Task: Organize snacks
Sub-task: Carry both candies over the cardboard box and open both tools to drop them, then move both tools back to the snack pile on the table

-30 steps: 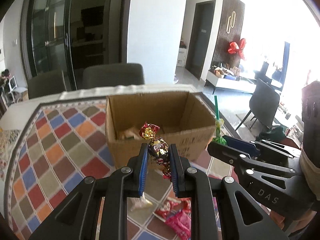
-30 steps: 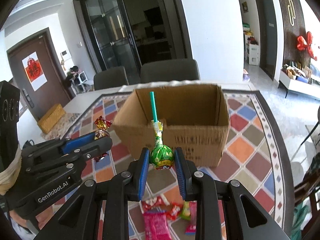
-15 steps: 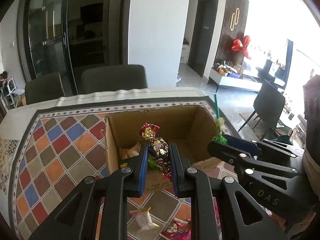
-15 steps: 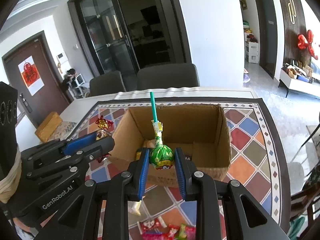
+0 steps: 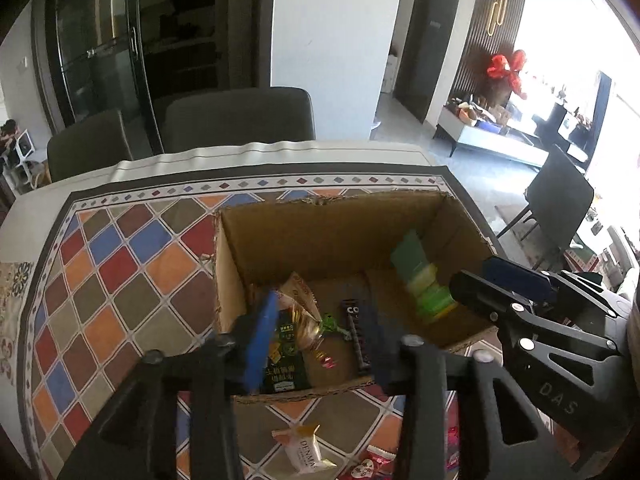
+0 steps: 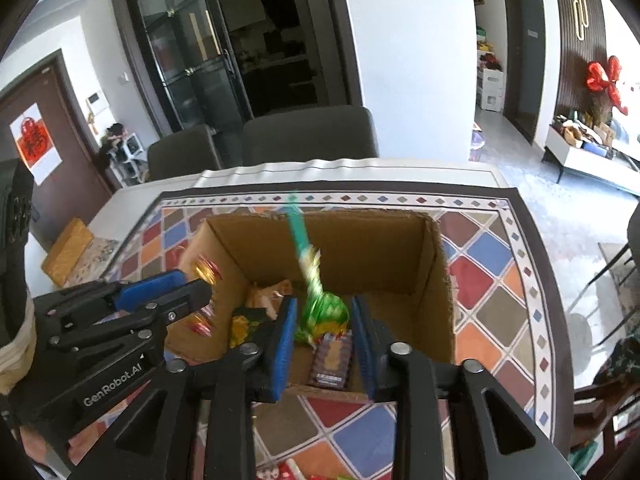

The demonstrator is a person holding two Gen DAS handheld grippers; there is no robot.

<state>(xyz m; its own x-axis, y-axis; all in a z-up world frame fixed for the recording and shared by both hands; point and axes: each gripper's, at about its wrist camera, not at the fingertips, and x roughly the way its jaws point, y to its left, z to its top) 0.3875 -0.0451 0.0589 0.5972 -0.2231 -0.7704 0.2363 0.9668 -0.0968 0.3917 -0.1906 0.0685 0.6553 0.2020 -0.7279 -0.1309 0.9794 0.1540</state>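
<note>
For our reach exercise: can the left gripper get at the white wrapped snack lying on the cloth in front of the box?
Probably yes. The left gripper is open above the cardboard box, and the white snack lies uncovered on the cloth; nothing blocks the way.

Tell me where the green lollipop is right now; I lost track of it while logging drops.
In the right wrist view the green lollipop hangs blurred between the right gripper's parted fingers, over the cardboard box.
</note>
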